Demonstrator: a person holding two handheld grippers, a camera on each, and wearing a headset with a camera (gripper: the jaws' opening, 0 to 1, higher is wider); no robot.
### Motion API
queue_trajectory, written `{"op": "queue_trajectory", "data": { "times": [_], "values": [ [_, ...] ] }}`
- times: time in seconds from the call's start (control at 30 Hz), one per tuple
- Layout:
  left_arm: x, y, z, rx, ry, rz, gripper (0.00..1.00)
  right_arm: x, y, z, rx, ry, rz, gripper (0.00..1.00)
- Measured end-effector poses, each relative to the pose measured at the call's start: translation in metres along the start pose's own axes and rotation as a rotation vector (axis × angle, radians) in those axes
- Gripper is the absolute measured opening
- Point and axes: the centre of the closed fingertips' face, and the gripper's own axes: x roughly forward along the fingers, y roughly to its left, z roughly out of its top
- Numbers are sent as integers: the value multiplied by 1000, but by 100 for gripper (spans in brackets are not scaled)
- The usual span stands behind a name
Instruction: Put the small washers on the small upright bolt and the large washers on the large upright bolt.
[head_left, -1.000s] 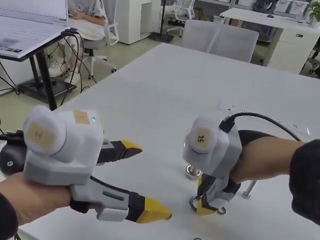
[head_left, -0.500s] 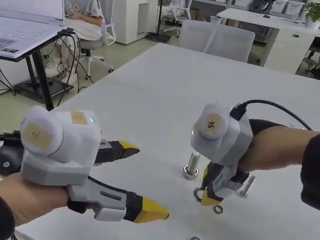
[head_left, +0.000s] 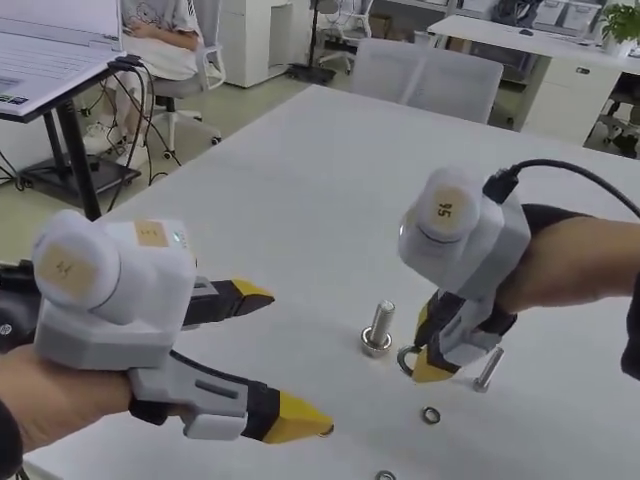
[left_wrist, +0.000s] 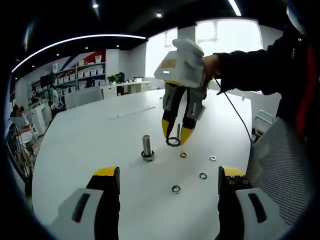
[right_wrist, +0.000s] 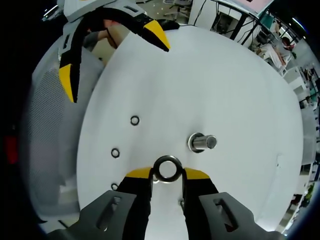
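Large washer (right_wrist: 167, 169) pinched in my right gripper (head_left: 420, 366), near the large upright bolt (head_left: 379, 328).
My right jaws clench the washer's rim between their yellow tips, with the bolt standing on the white surface (head_left: 300, 200) just beyond. Small washers (right_wrist: 134, 120) lie loose on the surface nearby. My left gripper (left_wrist: 168, 172) hovers with its jaws spread wide, grasping nothing.

Counter (head_left: 300, 190): smooth, matt white surface. Large bolt (head_left: 378, 328): bright, glossy metal with a threaded shank. Large washer (right_wrist: 167, 169) and small washers (head_left: 431, 414): shiny metal. Left tongs (head_left: 285, 362) and right tongs (right_wrist: 167, 174): matt grey plastic with smooth yellow tips. Chair (left_wrist: 285, 165): grey woven mesh.
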Motion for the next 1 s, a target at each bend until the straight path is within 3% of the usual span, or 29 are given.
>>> {"op": "queue_trajectory", "data": {
  "times": [0.67, 1.0],
  "values": [
    [-1, 0, 0, -3, -3, 2, 80, -27, -28, 30, -39, -46, -57, 24],
    [-1, 1, -1, -10, 1, 7, 80, -23, -39, 39, -58, -42, -60, 24]
  ]
}}
